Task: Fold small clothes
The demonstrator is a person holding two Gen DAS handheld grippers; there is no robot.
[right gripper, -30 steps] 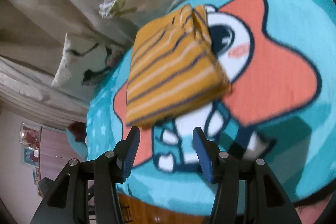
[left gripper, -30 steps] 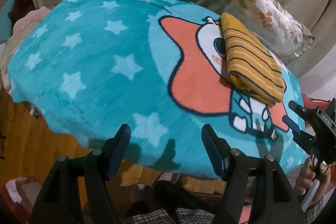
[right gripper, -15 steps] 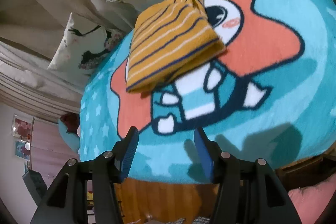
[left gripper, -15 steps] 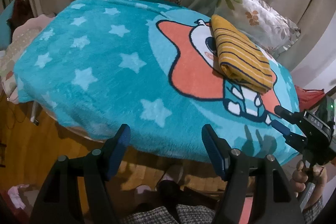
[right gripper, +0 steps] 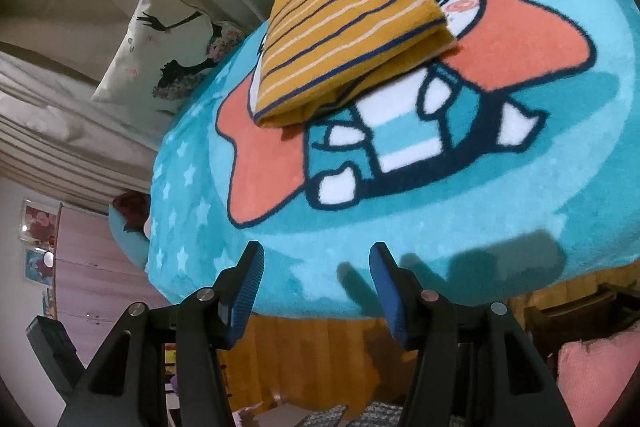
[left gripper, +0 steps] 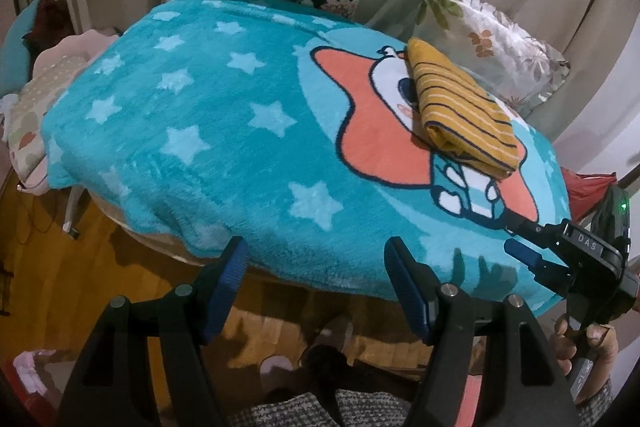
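Striped garment (right gripper: 348, 39) lies folded on star blanket (left gripper: 208, 131), well ahead of right gripper (right gripper: 316, 287), ahead-right of left gripper (left gripper: 316, 279). Both jaws apart, empty. Likely soft, light, layers slide; best pinched through thick folded edge nearest right gripper.

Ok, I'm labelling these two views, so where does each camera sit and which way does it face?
Left wrist: on the left gripper, looking down across the star blanket toward the pillows; the right gripper and a hand show.
Right wrist: on the right gripper, facing the blanket's cartoon print; only its own open fingers show.
Shared: the folded striped garment, blanket, pillows.
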